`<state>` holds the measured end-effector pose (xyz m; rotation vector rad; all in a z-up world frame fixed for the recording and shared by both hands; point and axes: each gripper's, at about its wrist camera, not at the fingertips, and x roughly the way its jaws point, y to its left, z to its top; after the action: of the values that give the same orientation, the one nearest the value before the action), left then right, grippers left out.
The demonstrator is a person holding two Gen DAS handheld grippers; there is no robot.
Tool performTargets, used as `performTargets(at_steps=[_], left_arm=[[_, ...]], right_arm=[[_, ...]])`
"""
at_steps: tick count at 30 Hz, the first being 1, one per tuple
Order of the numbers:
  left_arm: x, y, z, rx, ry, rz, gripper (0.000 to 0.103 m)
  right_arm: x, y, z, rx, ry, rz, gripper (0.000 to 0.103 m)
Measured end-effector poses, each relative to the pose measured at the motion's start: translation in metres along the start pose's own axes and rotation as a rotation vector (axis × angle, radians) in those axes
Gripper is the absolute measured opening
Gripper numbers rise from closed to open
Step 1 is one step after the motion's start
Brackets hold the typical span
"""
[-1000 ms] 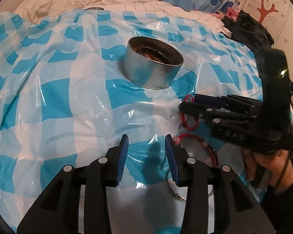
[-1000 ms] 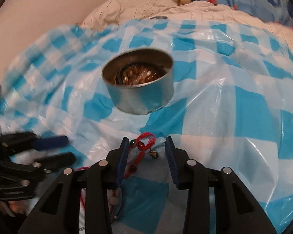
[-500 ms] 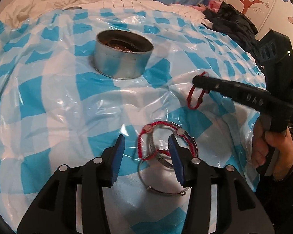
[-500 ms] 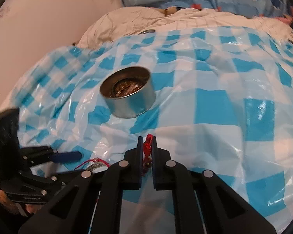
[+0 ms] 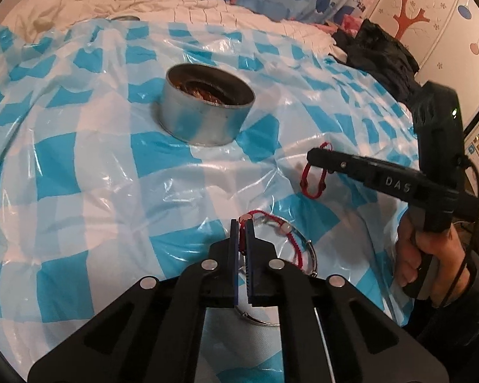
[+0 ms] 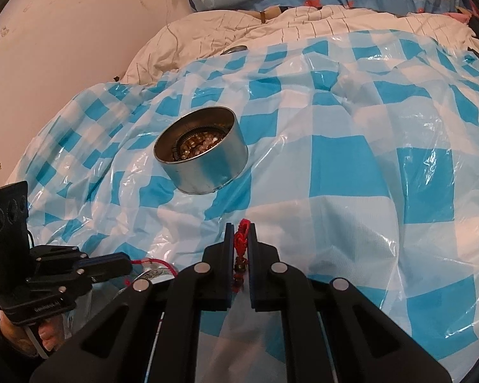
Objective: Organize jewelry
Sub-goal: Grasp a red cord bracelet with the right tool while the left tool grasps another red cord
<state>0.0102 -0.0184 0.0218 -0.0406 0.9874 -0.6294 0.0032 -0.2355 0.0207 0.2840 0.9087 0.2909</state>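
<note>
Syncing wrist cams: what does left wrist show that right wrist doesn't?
Left wrist only: silver bangle under the beaded red cord bracelet, dark clothes, the right tongs side-on with a red string bracelet dangling.

Right wrist only: beads inside the tin, bare wall, dark beads on that red string.

Both: round metal tin, blue checked plastic sheet, both tongs shut.

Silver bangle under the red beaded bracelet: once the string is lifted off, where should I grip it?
Take the silver bangle on its exposed right-hand arc, coming from above with one finger inside the ring. It lies flat on the checkered plastic sheet, so only the thin rim offers a pinch.
</note>
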Motion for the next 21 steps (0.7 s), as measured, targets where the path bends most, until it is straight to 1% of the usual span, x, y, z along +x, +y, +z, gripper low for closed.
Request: performTargets(at_steps=[2,5,8,10,13,18,21], left_arm=[[-0.004,0.001,0.002,-0.003,-0.013,-0.004,0.003],[-0.016,0.005,0.007,-0.020,-0.069,-0.032,0.003],[-0.022,0.010,0.011,-0.033,-0.095,-0.024,0.003],[-0.018,0.014,0.011,-0.044,-0.084,-0.006,0.003],[-0.011,0.020,0.008,-0.063,-0.062,-0.003,0.003],[-0.010,0.018,0.011,-0.058,-0.075,0.001,0.003],[-0.008,0.014,0.012,-0.039,-0.075,0.027,0.003]], right_arm=[[0.000,0.000,0.000,0.000,-0.001,-0.001,0.008],[-0.001,0.000,0.000,0.004,-0.011,0.004,0.008],[-0.008,0.003,0.002,-0.002,-0.057,0.044,0.008],[-0.012,0.006,0.004,-0.016,-0.075,0.047,0.008],[-0.011,0.006,0.004,-0.017,-0.072,0.054,0.008],[-0.015,0.011,0.005,-0.032,-0.093,0.083,0.008],[-0.017,0.015,0.004,-0.050,-0.104,0.093,0.008]])
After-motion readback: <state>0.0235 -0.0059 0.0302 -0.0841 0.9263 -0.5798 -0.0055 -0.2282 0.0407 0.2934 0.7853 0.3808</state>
